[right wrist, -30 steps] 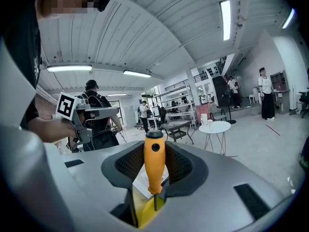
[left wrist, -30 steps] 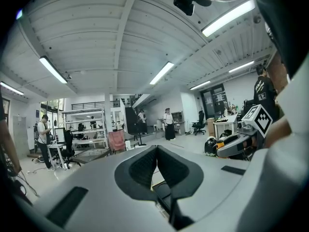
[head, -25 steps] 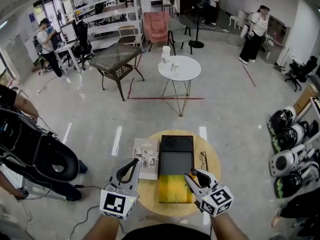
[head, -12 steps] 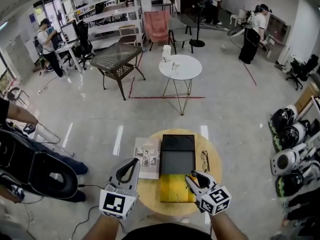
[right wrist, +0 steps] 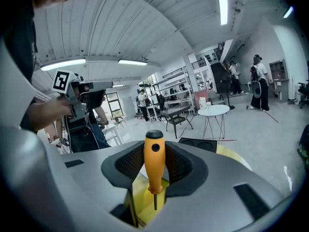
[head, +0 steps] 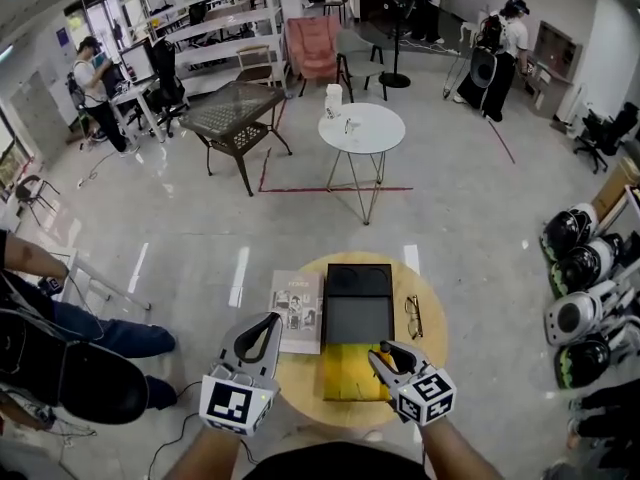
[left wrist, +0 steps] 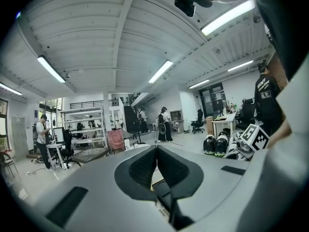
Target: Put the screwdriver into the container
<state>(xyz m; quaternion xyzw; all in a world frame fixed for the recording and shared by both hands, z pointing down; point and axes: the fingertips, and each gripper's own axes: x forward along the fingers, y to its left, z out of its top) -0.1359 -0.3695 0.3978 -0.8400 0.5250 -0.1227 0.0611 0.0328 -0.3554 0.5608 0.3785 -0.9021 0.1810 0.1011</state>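
Right gripper (head: 381, 352) lower over container (head: 350, 376), clamped mid-handle on screwdriver (right wrist: 154, 159): light, stiff, smooth plastic. Left gripper (left wrist: 156, 149) closed, empty.

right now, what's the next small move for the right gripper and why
Probably lower the right gripper a little: it is shut on the orange screwdriver, tip down, over the container's yellow compartment but seemingly not yet inside.

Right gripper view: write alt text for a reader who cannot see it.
The right gripper clamps an orange-handled screwdriver, handle up and tip down, above a yellow container. A round white table stands beyond.
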